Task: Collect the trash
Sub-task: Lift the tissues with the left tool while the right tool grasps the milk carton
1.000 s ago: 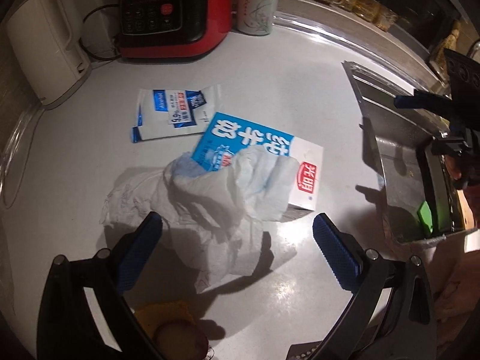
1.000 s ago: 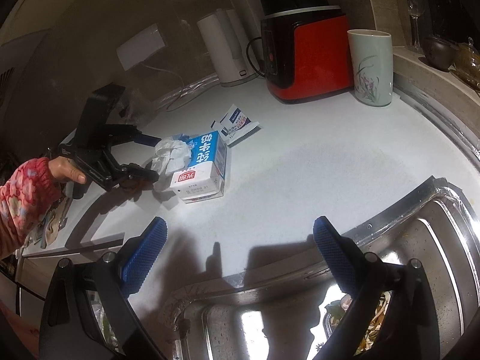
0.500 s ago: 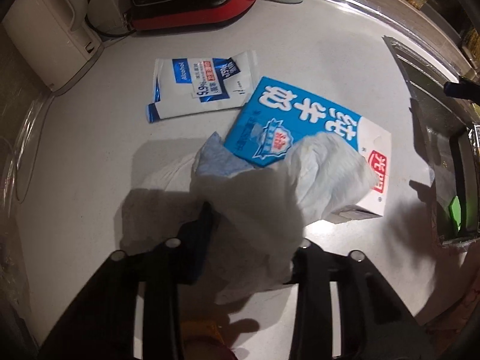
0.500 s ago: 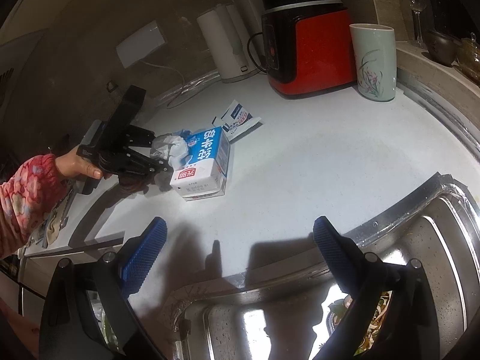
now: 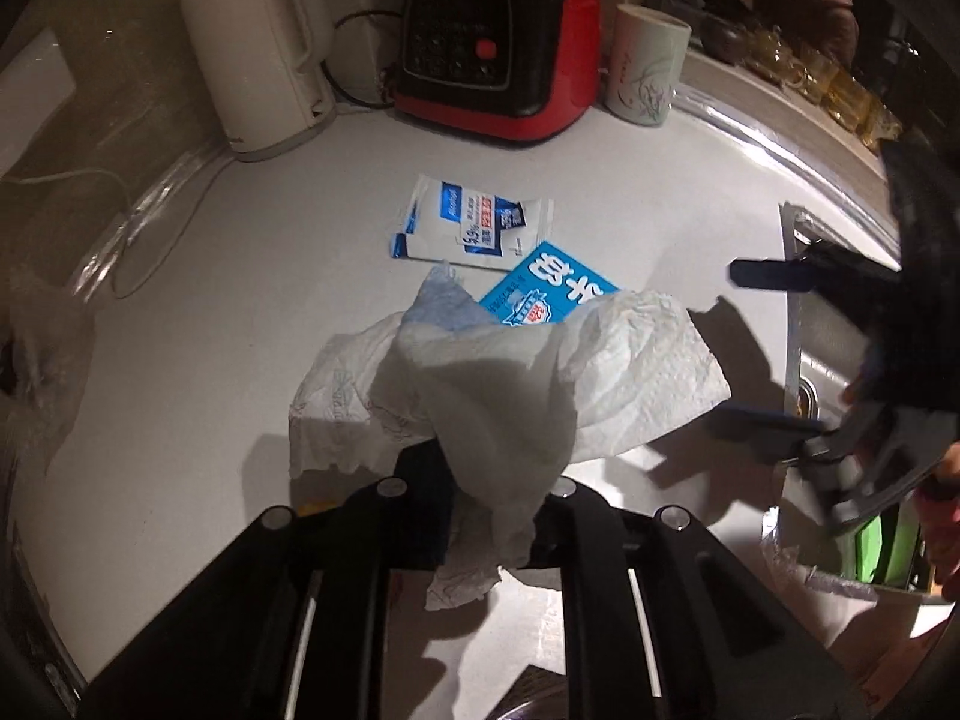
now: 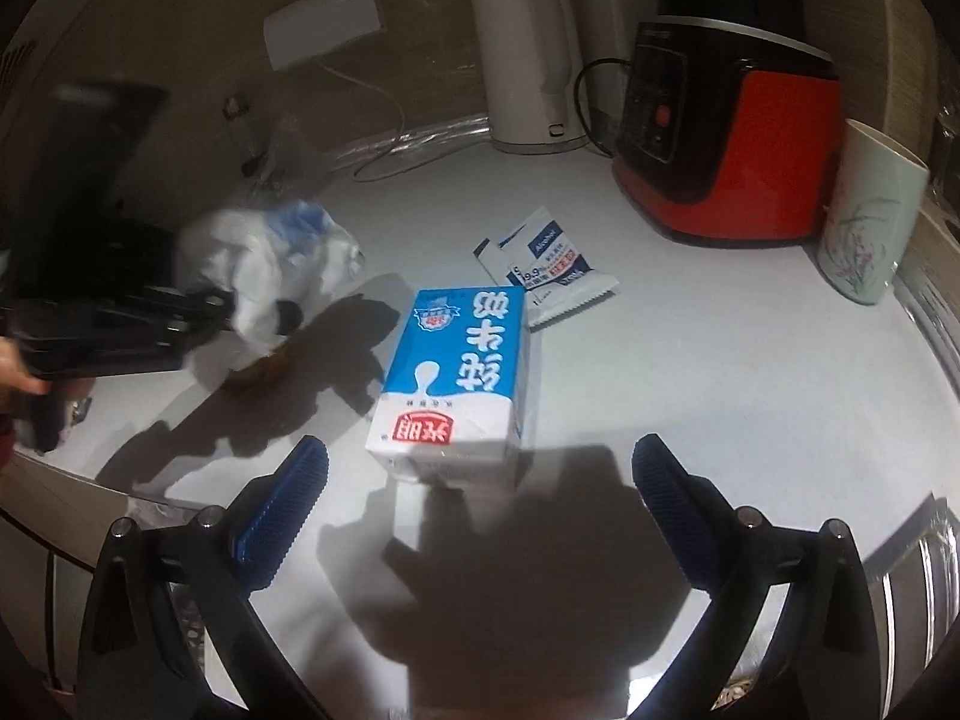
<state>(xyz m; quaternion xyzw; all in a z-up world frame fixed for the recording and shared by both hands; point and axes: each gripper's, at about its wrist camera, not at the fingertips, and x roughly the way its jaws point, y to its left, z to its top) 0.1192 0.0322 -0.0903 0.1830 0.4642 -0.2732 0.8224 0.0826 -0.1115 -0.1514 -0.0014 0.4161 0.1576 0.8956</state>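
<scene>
Left wrist view shows the left gripper point(image 5: 489, 516), wide apart a second ago, now pinching the crumpled tissue point(image 5: 516, 384) and lifting it off the milk carton point(image 6: 459, 372), which the spread right gripper point(image 6: 480, 504) likely takes next.

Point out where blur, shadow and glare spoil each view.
Left wrist view: right gripper smeared at the right edge, glare along the sink rim. Right wrist view: left gripper and crumpled tissue blurred; heavy shadow across the countertop below the milk carton.
</scene>
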